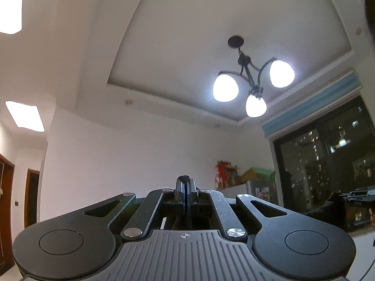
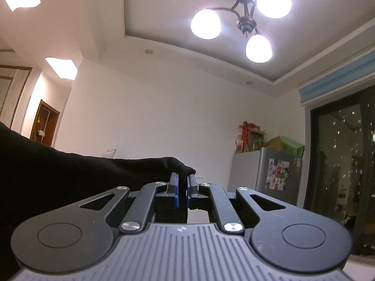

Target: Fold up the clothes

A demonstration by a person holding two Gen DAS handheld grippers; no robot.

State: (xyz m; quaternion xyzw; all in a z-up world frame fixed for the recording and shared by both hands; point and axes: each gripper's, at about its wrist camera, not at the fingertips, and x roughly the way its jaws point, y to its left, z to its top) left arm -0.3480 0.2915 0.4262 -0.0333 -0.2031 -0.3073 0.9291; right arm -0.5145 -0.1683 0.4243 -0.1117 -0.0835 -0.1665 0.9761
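Both cameras tilt up at the ceiling, so no counter or bed shows in either view; the work surface lies below the frame.

The right gripper (image 2: pixel 182 180) is clamped on a black garment (image 2: pixel 70 175). The cloth fills the narrow slot between the blue pads (image 2: pixel 174 187), bulges over their tips and runs off to the left in a taut, nearly level edge, with more of it hanging down behind the linkage. That stretched line suggests the fabric is being held up by 2 corners, so it can hang flat before a fold.

The left gripper (image 1: pixel 186 185) is pressed almost fully together. A small dark nub sits atop its fingertips, likely a pinch of the same black cloth, though that view shows too little to be sure. At the right edge of the left view, the other gripper's black frame and some dark fabric are just visible.

Behind stand a 3-bulb ceiling lamp (image 2: pixel 243 23), a white wall, a dark window (image 1: pixel 328 159) showing city lights, and a grey fridge (image 2: pixel 264 175) with colourful stickers and boxes on top. No writing or brand is legible anywhere; the stickers are too small to read.
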